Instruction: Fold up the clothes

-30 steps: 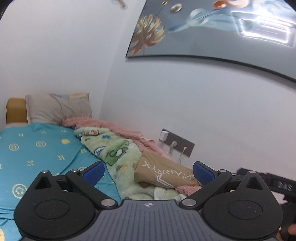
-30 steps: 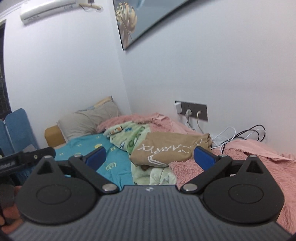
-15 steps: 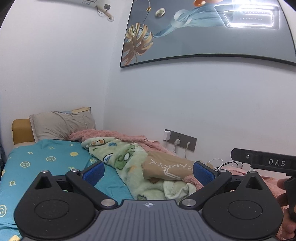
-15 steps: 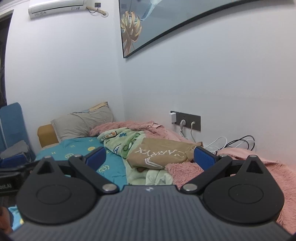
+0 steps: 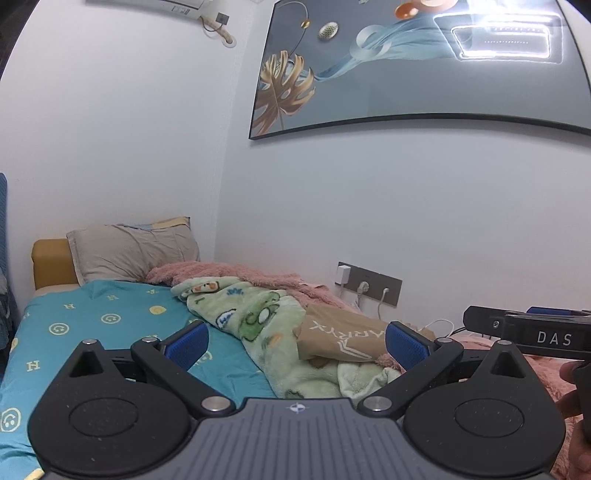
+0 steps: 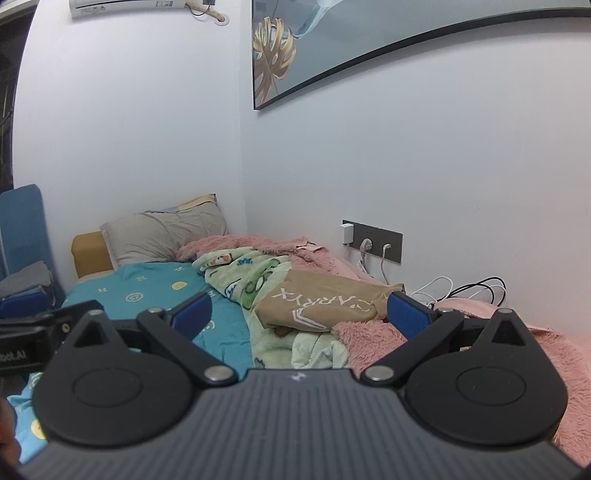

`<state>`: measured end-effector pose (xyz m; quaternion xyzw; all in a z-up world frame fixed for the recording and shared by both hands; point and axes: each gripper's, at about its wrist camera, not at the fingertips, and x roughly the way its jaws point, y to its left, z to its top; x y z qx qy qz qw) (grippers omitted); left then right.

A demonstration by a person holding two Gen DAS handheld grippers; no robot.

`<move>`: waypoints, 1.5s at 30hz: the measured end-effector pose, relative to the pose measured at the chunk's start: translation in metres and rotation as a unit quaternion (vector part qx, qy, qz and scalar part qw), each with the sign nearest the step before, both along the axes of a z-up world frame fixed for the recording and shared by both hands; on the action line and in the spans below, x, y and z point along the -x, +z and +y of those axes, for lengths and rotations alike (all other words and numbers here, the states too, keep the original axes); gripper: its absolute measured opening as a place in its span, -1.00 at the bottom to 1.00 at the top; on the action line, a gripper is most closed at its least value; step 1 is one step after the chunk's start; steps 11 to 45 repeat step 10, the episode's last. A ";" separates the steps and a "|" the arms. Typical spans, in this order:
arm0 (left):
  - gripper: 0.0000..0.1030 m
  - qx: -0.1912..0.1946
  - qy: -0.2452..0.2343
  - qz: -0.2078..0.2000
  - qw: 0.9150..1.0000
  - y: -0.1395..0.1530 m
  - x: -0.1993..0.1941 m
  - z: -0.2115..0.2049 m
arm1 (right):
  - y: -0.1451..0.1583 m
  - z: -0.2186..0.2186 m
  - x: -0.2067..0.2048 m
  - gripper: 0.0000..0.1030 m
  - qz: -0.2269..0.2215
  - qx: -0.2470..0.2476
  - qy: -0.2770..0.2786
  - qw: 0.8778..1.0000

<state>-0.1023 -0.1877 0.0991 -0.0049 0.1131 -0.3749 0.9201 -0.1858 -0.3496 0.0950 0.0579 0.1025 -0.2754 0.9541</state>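
Basically both grippers have tilted up and pulled back over the last second. Left gripper earlier looked low over the bed with the tan garment filling the gap between its fingers; now the wall painting and the AC unit are in frame and the garment sits smaller. Right gripper shows the same trend: more wall, bed further off.

Tool state: both sets of jaws stand wide, nothing between the blue pads on either side.

Task item: tan garment with white lettering lies as a compact, roughly rectangular bundle on the green cartoon blanket, against the pink fleece blanket, near the wall socket and cables. Teal sheet beside it is bare; pillow at the head end.

Meaning: edges look squared, so it reads as already folded, though the far side is hidden. Retreat with empty jaws fits either a finished fold being left alone, or a step back to line up on a garment that was lying that way. Can't settle which from this.

Right gripper's body shows at the edge of the left view, so the two are side by side.
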 end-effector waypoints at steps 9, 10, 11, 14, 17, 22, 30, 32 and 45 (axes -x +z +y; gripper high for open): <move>0.99 -0.004 0.001 -0.006 1.000 0.002 0.004 0.002 | 0.004 0.008 0.002 1.00 -0.001 0.007 0.003 1.000; 0.99 -0.004 0.002 -0.006 1.000 0.002 0.005 0.002 | 0.004 0.008 0.003 1.00 -0.001 0.007 0.003 1.000; 0.99 -0.004 0.002 -0.006 1.000 0.002 0.005 0.002 | 0.004 0.008 0.003 1.00 -0.001 0.007 0.003 1.000; 0.99 -0.004 0.002 -0.006 1.000 0.002 0.005 0.002 | 0.004 0.008 0.003 1.00 -0.001 0.007 0.003 1.000; 0.99 -0.004 0.002 -0.006 1.000 0.002 0.005 0.002 | 0.004 0.008 0.003 1.00 -0.001 0.007 0.003 1.000; 0.99 -0.004 0.002 -0.006 1.000 0.002 0.005 0.002 | 0.004 0.008 0.003 1.00 -0.001 0.007 0.003 1.000; 0.99 -0.004 0.002 -0.006 1.000 0.002 0.005 0.002 | 0.004 0.008 0.003 1.00 -0.001 0.007 0.003 1.000; 0.99 -0.004 0.002 -0.006 1.000 0.002 0.005 0.002 | 0.004 0.008 0.003 1.00 -0.001 0.007 0.003 1.000; 0.99 -0.004 0.002 -0.006 1.000 0.002 0.005 0.002 | 0.004 0.008 0.003 1.00 -0.001 0.007 0.003 1.000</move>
